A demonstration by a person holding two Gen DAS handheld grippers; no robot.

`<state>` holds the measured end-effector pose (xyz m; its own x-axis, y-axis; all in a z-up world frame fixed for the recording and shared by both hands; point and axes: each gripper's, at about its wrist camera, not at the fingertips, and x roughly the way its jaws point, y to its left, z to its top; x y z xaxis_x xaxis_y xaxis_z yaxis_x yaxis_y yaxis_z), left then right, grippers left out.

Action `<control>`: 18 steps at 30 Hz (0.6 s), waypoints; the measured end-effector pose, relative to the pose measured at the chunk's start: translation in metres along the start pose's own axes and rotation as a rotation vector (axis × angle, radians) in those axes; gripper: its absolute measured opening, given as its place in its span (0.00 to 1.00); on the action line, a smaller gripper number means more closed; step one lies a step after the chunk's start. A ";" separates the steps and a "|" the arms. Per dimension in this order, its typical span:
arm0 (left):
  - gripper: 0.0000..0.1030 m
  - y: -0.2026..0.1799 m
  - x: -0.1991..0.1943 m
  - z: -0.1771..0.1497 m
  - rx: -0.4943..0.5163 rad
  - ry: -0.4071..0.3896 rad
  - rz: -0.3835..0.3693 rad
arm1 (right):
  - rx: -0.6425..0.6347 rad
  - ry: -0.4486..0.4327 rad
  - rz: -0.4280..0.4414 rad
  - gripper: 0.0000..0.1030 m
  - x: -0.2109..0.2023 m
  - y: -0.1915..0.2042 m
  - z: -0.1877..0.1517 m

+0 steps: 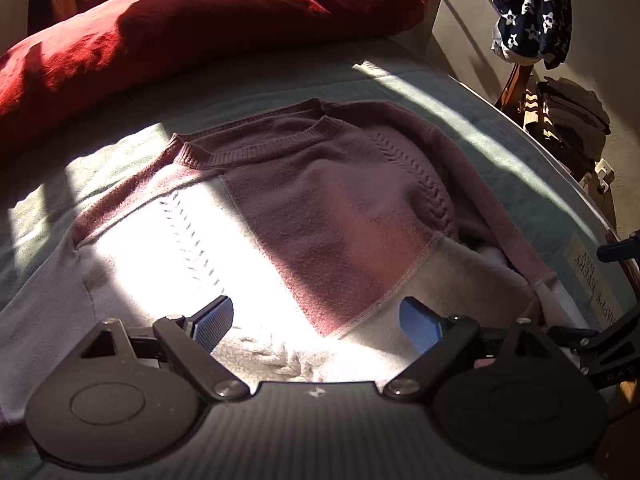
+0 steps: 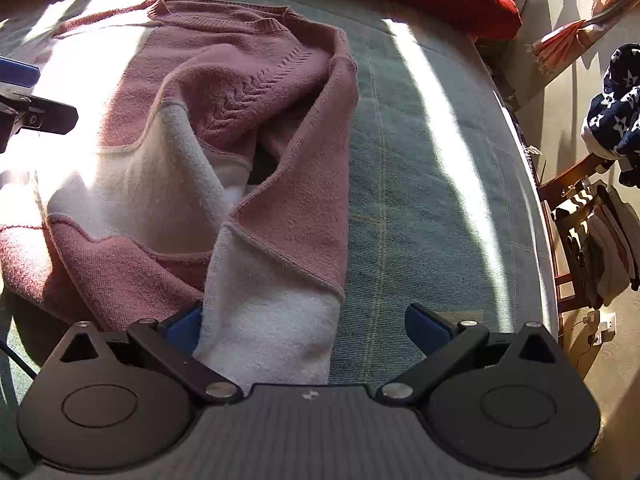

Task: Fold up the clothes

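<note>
A pink and white knitted sweater (image 1: 320, 208) lies on the green bedcover (image 1: 460, 120), neck toward the far side. My left gripper (image 1: 316, 322) is open just above the sweater's white lower part, holding nothing. In the right wrist view the sweater (image 2: 192, 128) has its right sleeve (image 2: 296, 216) folded down along the body. My right gripper (image 2: 308, 328) is open around the sleeve's white cuff end, which lies between the blue pads (image 2: 426, 328). The left gripper's finger (image 2: 36, 114) shows at the left edge of that view.
A big red pillow (image 1: 180, 32) lies across the far side of the bed. A wooden chair (image 2: 580, 240) stacked with folded clothes stands right of the bed, with a navy star-patterned garment (image 1: 528, 8) hanging above it. The bed edge (image 2: 532, 216) runs along the right.
</note>
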<state>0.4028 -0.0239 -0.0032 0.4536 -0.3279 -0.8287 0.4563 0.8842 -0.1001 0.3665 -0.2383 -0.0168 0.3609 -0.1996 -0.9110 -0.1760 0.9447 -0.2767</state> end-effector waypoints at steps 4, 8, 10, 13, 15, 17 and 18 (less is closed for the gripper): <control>0.88 -0.004 0.000 -0.002 -0.005 0.001 0.011 | -0.005 0.029 -0.061 1.00 0.002 -0.019 -0.003; 0.88 -0.007 0.001 -0.001 -0.014 0.006 0.016 | -0.008 0.054 -0.073 1.00 0.014 -0.031 -0.006; 0.88 -0.009 0.002 0.000 -0.014 0.007 0.024 | 0.002 0.057 -0.055 1.00 0.022 -0.034 -0.006; 0.88 -0.014 0.005 0.002 -0.017 0.013 0.031 | -0.041 0.065 -0.074 1.00 0.039 -0.030 -0.008; 0.88 -0.017 0.007 0.004 -0.014 0.014 0.029 | -0.059 0.078 -0.076 1.00 0.047 -0.028 -0.008; 0.88 -0.022 0.008 0.005 -0.010 0.018 0.032 | -0.067 0.082 -0.085 1.00 0.051 -0.029 -0.011; 0.88 -0.024 0.009 0.006 -0.008 0.020 0.034 | -0.082 0.091 -0.099 1.00 0.054 -0.030 -0.012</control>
<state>0.4002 -0.0499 -0.0050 0.4532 -0.2913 -0.8424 0.4347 0.8973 -0.0764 0.3799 -0.2808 -0.0614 0.2963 -0.3166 -0.9011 -0.2190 0.8958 -0.3868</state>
